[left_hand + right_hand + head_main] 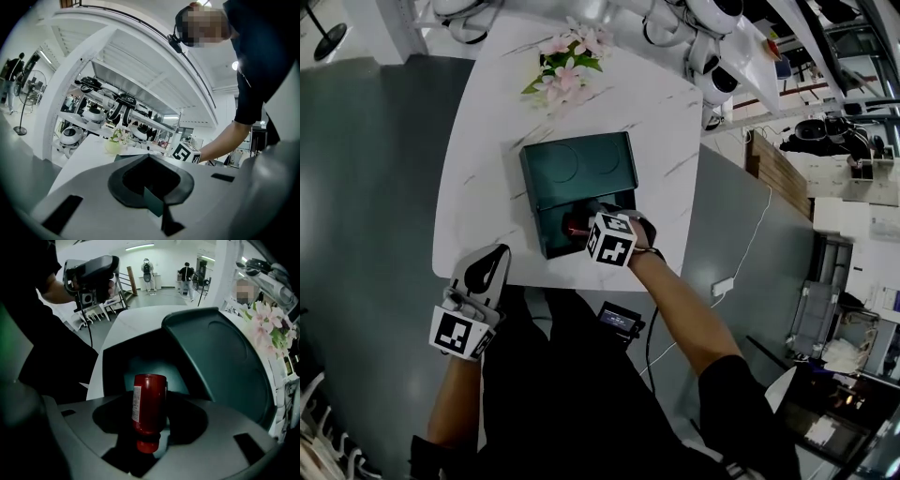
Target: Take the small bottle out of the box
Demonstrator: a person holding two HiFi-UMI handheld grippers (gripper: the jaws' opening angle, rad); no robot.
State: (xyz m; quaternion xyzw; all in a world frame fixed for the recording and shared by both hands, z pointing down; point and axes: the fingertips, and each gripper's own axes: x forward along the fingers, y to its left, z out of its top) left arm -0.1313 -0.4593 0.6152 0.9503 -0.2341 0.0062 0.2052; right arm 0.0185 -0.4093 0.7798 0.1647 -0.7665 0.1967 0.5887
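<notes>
A dark green box stands open on the white table, its lid leaning back. Inside lies a small red bottle. My right gripper points steeply down into the box. In the right gripper view the bottle lies between the wide-apart jaws, red cap nearest the camera, and the pads do not press on it. My left gripper hangs off the table's near-left corner, roughly level, jaws together with nothing in them. The left gripper view shows the right gripper's marker cube.
A vase of pink flowers stands at the table's far edge behind the box. A white cable with a plug block lies on the grey floor to the right. Shelves with white robot parts line the far side.
</notes>
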